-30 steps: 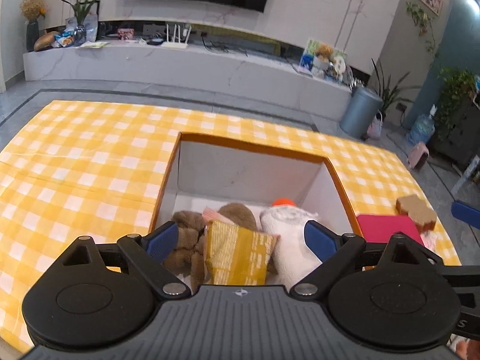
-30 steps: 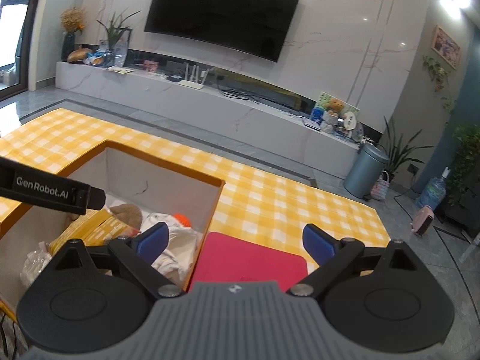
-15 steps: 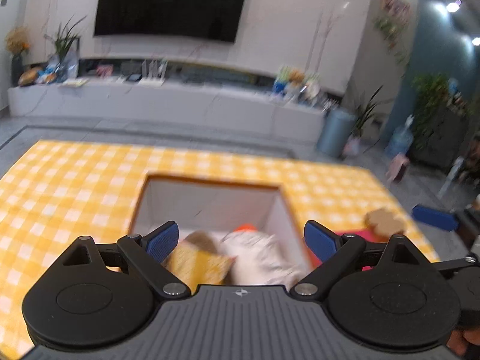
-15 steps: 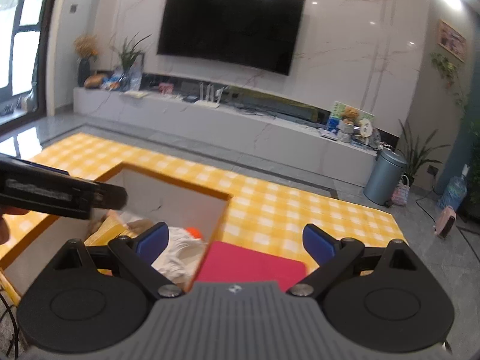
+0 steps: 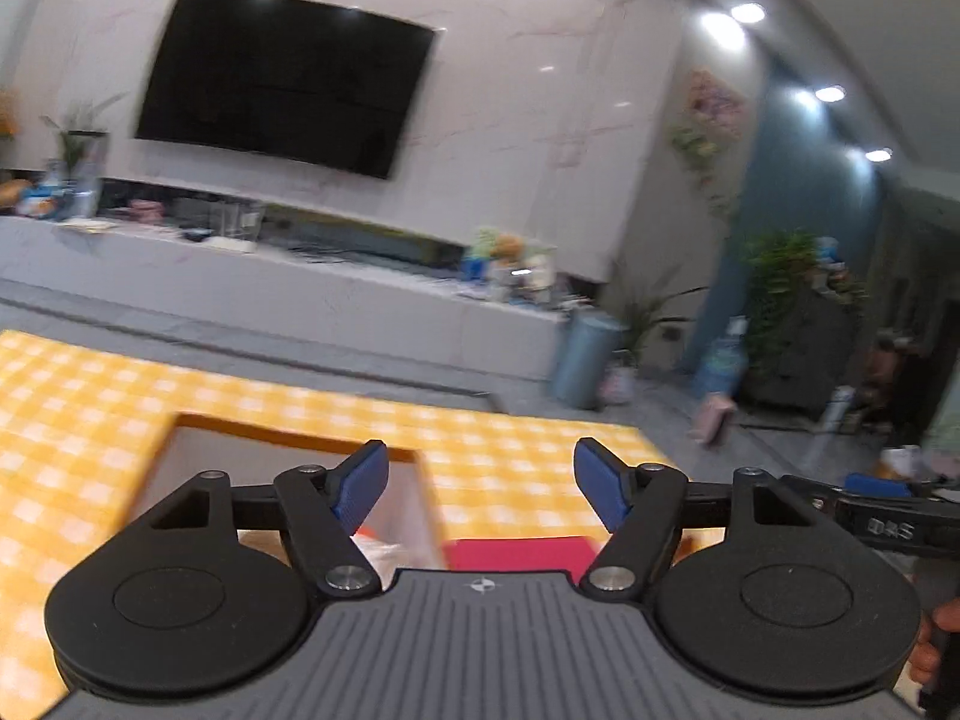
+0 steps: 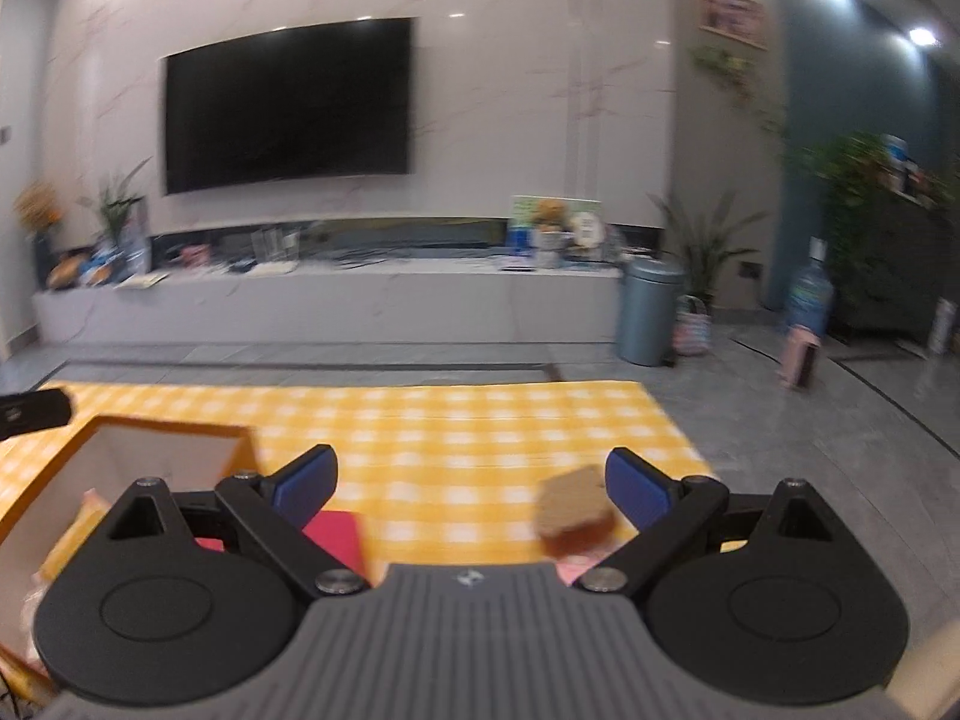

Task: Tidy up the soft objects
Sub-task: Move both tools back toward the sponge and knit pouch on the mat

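Observation:
My left gripper (image 5: 480,492) hangs over the yellow checked cloth (image 5: 528,438); its jaws are closing with nothing between them. Below its left finger lies the orange-rimmed box (image 5: 288,438), whose soft things are mostly hidden. A red pad (image 5: 522,552) lies just right of the box. My right gripper (image 6: 471,486) is open and holds nothing. A brown soft block (image 6: 573,507) lies on the cloth close to its right finger, apart from the pads. The red pad (image 6: 336,531) and the box (image 6: 162,438) sit to the lower left in the right wrist view.
The cloth ends at grey floor (image 6: 780,420) on the far and right sides. A long white TV console (image 6: 336,306), a grey bin (image 6: 651,312) and potted plants (image 6: 702,252) stand beyond. The left gripper's arm (image 6: 30,414) pokes in at the left edge.
Both views have tilted up and swung right, so the box has slid low and left. The brown block has come into the right wrist view. The left jaws have narrowed slightly.

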{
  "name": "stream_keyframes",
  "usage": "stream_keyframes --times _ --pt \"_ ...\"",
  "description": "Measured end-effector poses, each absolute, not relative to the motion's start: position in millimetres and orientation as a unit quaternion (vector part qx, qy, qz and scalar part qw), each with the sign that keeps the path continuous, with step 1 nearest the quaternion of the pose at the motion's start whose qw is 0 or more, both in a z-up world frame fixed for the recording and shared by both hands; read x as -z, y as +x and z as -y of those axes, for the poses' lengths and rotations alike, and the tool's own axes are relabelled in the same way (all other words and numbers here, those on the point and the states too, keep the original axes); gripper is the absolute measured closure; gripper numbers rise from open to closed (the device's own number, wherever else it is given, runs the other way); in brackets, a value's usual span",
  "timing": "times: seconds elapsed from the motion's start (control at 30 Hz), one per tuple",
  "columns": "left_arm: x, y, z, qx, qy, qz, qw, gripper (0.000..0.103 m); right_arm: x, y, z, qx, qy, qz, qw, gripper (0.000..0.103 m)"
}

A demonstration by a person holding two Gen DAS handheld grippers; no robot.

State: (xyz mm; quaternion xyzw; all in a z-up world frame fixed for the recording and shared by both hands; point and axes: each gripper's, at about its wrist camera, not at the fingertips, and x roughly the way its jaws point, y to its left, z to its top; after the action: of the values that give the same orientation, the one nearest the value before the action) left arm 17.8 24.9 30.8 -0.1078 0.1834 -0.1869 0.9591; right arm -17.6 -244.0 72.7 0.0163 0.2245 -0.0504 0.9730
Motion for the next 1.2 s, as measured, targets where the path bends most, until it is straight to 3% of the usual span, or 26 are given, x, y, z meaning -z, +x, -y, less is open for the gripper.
stream_keyframes --times 0.07,0.13,0.17,0.3,0.37,0.43,0.57,0.87,1.2 --pt "-30.1 14.2 -14.7 0.215 -0.086 -0.175 0.957 0.014 -71.8 -20.2 260.4 0.073 0.026 -0.225 0.971 0.009" --pt "-33.8 12.0 2.1 0.230 -0.029 -0.179 0.956 0.034 -69.4 -21.6 275.4 0.089 0.031 -0.229 0.969 0.009" --pt "-35.6 10.5 11.1 0.226 -0.007 -0.169 0.959 0.034 -68.4 -21.7 282.7 0.096 0.033 -0.232 0.967 0.009" --pt "-40.0 11.1 46.2 0.226 0.051 -0.175 0.957 0.010 -67.1 -17.1 310.9 0.112 0.059 -0.237 0.963 0.008" --pt "-43.1 16.2 56.6 0.248 0.038 -0.187 0.950 0.009 -66.4 -11.8 321.5 0.122 0.063 -0.238 0.962 0.006" --pt "-45.1 21.1 61.4 0.258 0.002 -0.198 0.946 0.000 -63.9 -3.9 332.9 0.122 0.068 -0.243 0.960 0.005" --pt "-49.1 35.2 66.3 0.238 -0.025 -0.194 0.951 0.000 -44.3 25.0 359.5 0.126 0.082 -0.276 0.949 0.005" --pt "-49.1 66.2 130.5 0.162 0.110 -0.162 0.967 0.000 27.6 61.2 408.6 0.135 0.163 -0.336 0.918 0.005" --pt "-4.3 122.5 200.8 0.229 0.141 -0.264 0.926 0.000 60.3 67.5 425.9 0.132 0.183 -0.358 0.906 0.005"
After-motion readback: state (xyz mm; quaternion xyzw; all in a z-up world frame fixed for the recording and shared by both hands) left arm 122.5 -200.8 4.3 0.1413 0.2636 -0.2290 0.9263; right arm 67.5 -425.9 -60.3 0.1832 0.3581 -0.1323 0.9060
